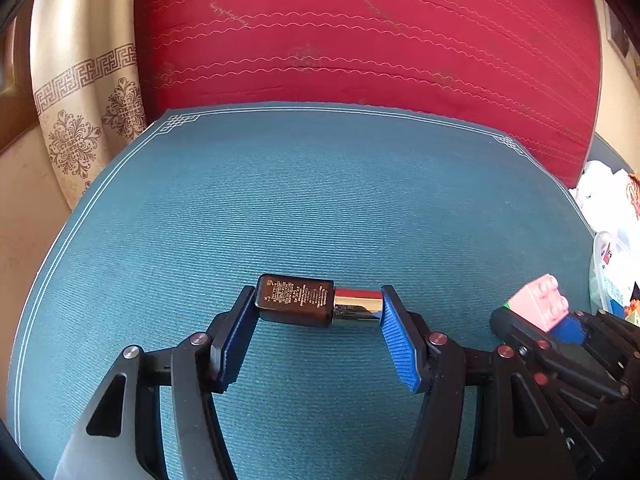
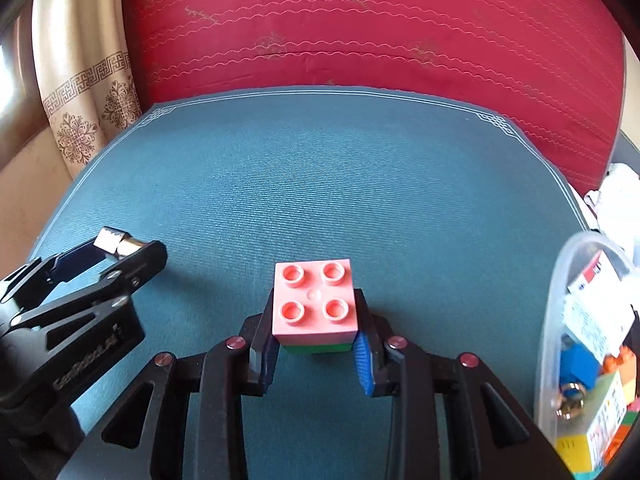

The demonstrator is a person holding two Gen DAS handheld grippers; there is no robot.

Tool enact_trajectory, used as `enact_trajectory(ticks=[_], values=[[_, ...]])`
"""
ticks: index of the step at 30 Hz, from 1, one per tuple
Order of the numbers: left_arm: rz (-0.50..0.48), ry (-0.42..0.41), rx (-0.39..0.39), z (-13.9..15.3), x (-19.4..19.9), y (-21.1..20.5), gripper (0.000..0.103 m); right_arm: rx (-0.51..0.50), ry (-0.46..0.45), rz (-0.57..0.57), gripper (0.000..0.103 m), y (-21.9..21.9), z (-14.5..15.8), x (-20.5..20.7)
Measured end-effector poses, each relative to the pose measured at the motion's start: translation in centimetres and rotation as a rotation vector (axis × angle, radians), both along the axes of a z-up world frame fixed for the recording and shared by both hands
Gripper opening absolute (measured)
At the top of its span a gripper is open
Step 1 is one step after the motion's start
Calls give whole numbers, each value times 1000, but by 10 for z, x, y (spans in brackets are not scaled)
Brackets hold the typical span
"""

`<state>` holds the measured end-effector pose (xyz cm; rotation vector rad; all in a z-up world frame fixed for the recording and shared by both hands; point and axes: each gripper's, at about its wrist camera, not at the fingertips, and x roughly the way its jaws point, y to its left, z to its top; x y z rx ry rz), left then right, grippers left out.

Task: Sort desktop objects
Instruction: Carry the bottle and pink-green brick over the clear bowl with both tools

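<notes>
My left gripper [image 1: 318,304] is shut on a small dark bottle [image 1: 296,300] with a shiny metal cap [image 1: 357,306], held sideways by its two ends just above the teal mat [image 1: 280,184]. My right gripper [image 2: 316,322] is shut on a pink toy brick [image 2: 314,300] stacked on a green brick [image 2: 320,348], studs up, over the mat [image 2: 320,184]. The pink brick [image 1: 538,300] and right gripper also show at the right edge of the left wrist view. The left gripper [image 2: 116,246] with the metal cap shows at the left of the right wrist view.
A clear plastic box [image 2: 560,320] with several small items, toy bricks among them, stands at the right edge of the mat. A red cushion [image 1: 360,40] rises behind the mat. A patterned beige curtain [image 1: 80,100] hangs at the back left. White clutter [image 1: 604,196] lies at far right.
</notes>
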<state>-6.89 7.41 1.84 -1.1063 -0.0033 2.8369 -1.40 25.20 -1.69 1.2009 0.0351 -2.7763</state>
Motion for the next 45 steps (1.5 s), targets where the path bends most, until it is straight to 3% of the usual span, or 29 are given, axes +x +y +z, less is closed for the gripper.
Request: enact_trajectory(ticks=[21, 32, 45], values=[[-154, -6, 40, 7, 22, 34, 64, 4, 81, -89, 35, 33, 26, 68], [-203, 16, 25, 18, 32, 50, 64, 3, 108, -134, 35, 56, 33, 85], [-307, 19, 3, 33, 40, 103, 64, -19, 137, -202, 35, 107, 42, 102]])
